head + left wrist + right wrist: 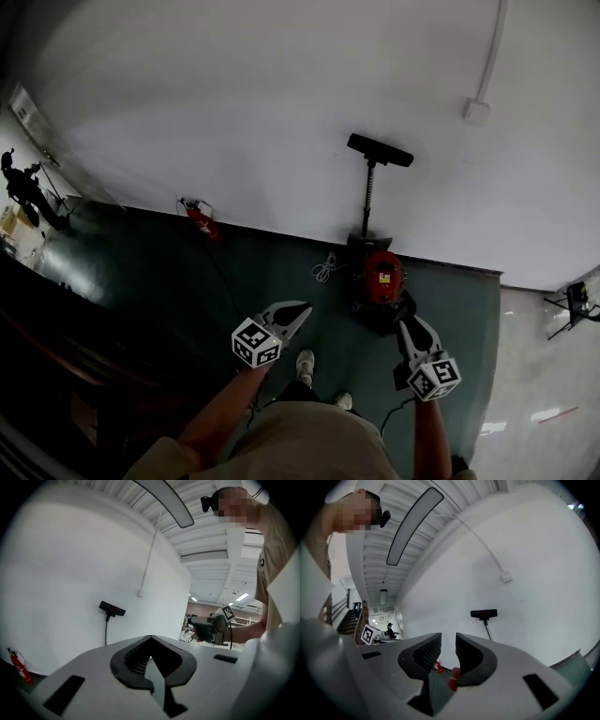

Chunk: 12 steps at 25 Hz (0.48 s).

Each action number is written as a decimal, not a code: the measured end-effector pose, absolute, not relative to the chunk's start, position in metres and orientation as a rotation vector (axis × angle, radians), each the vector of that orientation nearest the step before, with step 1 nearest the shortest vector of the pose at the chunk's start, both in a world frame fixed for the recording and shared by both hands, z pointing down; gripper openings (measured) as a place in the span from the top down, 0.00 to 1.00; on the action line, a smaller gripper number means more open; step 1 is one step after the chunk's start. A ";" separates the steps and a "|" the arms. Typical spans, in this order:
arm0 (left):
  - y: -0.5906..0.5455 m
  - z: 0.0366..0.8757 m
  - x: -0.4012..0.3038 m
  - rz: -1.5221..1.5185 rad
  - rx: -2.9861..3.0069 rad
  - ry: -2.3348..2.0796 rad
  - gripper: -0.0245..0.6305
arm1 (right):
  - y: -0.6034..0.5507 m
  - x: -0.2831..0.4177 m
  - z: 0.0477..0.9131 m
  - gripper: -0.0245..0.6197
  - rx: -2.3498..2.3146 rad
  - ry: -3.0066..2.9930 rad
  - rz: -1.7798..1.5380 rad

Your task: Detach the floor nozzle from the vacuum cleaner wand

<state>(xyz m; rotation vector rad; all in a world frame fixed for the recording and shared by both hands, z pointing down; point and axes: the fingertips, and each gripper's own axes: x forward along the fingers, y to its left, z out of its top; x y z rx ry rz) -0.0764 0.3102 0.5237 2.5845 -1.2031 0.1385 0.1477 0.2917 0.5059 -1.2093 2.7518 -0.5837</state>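
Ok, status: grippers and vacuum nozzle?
Left gripper shut, empty; right gripper open, empty. Black bar-shaped floor nozzle on wand, against white wall, untouched. No obstacle seen.

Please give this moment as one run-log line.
stage: no contact yet | left gripper: shut, empty | right gripper: open, empty | floor nozzle: on upper end of wand, at wall | red vacuum body: on floor

The vacuum cleaner body is red. Above it, the floor nozzle is black against a white wall. Left of it, a red fire extinguisher meets dark green floor. Below it, the left gripper and right gripper are white, with black-and-white squared cubes.
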 end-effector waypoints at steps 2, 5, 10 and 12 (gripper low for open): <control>0.291 0.522 -0.089 0.135 2.592 -1.188 0.95 | 0.276 0.137 0.502 0.81 -1.246 2.743 -0.571; 0.260 0.518 -0.105 0.120 2.604 -1.153 0.95 | 0.250 0.122 0.497 0.81 -1.300 2.733 -0.548; 0.214 0.512 -0.125 0.093 2.637 -1.086 0.95 | 0.212 0.097 0.484 0.81 -1.348 2.723 -0.496; 0.199 0.511 -0.133 0.087 2.650 -1.060 0.95 | 0.200 0.089 0.479 0.81 -1.370 2.707 -0.480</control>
